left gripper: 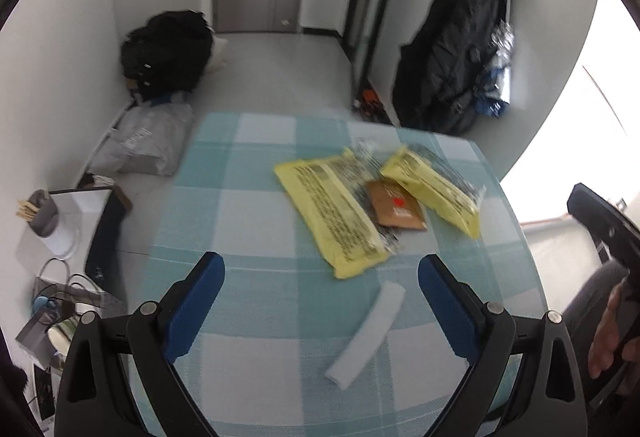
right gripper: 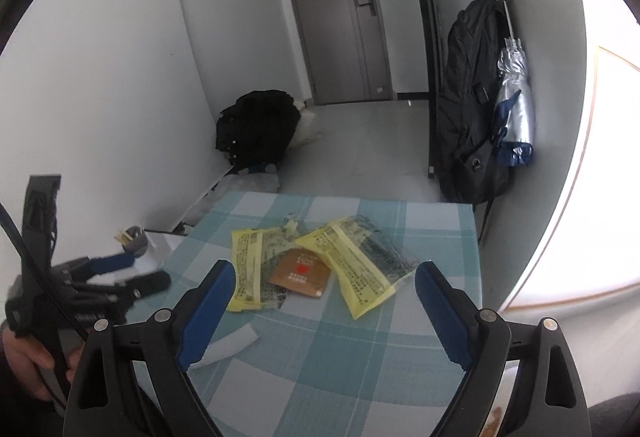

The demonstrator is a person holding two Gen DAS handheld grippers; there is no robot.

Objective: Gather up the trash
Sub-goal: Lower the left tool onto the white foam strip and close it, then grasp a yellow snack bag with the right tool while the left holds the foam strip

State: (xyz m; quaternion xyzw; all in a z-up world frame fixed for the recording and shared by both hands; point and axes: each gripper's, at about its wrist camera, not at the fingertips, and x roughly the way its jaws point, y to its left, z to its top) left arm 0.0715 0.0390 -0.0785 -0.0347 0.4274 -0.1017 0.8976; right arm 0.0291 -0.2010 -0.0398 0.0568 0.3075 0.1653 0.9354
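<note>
Two yellow plastic wrappers lie on the blue-checked tablecloth (left gripper: 256, 221) (right gripper: 360, 369), one longer (left gripper: 336, 213) (right gripper: 250, 269) and one to its right (left gripper: 436, 189) (right gripper: 356, 269). A small brown sachet (left gripper: 398, 207) (right gripper: 300, 273) rests between them. A white paper strip (left gripper: 366, 333) (right gripper: 230, 345) lies nearer me. My left gripper (left gripper: 322, 269) hovers open above the cloth, the strip just below its gap. My right gripper (right gripper: 325, 277) is open too, its fingers framing the wrappers from above. Nothing is held.
Left of the table on the floor are a grey cup with sticks (left gripper: 42, 215) (right gripper: 134, 239), a white box and bags. A black bag (left gripper: 168, 49) (right gripper: 260, 125) sits by the wall, a backpack (right gripper: 468, 109) and umbrella (right gripper: 514, 109) hang at right. A hand (left gripper: 612, 333) holds the other gripper.
</note>
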